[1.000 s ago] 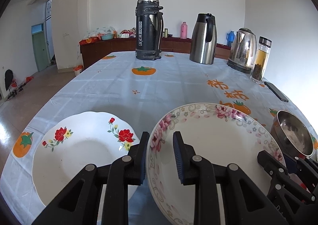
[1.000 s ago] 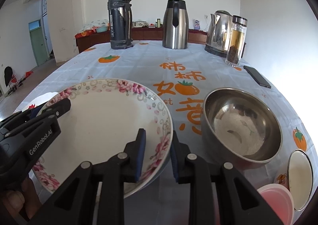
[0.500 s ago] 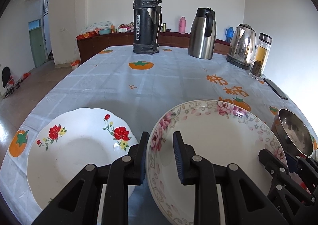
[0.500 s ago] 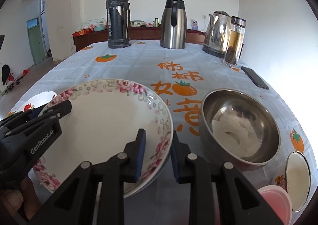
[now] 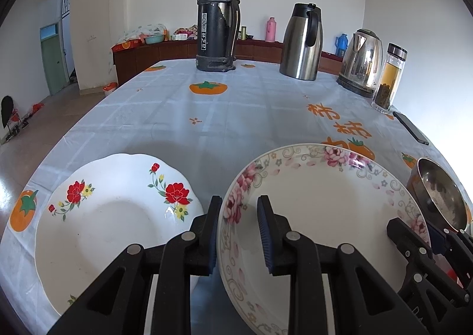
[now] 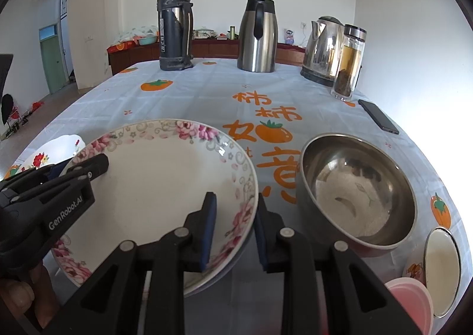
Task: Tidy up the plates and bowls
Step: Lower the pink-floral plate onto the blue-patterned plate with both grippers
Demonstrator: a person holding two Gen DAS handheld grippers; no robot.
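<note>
A pink-flowered plate (image 5: pixel 319 216) (image 6: pixel 159 187) is held above the table by both grippers. My left gripper (image 5: pixel 236 234) is shut on its left rim; it also shows in the right wrist view (image 6: pixel 88 169). My right gripper (image 6: pixel 233 228) is shut on its right rim; it also shows in the left wrist view (image 5: pixel 414 240). A white plate with red flowers (image 5: pixel 112 216) (image 6: pixel 44 154) lies on the table to the left. A steel bowl (image 6: pixel 354 190) (image 5: pixel 440 193) sits to the right.
A black thermos (image 5: pixel 217 24), a steel jug (image 5: pixel 301 42), a kettle (image 5: pixel 360 62) and a tea bottle (image 5: pixel 388 80) stand at the table's far side. A phone (image 6: pixel 378 116) lies at the right. A small white bowl (image 6: pixel 442 270) and a pink cup (image 6: pixel 411 302) sit near right.
Both grippers and the pink-flowered plate have risen slightly; the table and the white plate sit lower in view. Both grips are unchanged.
</note>
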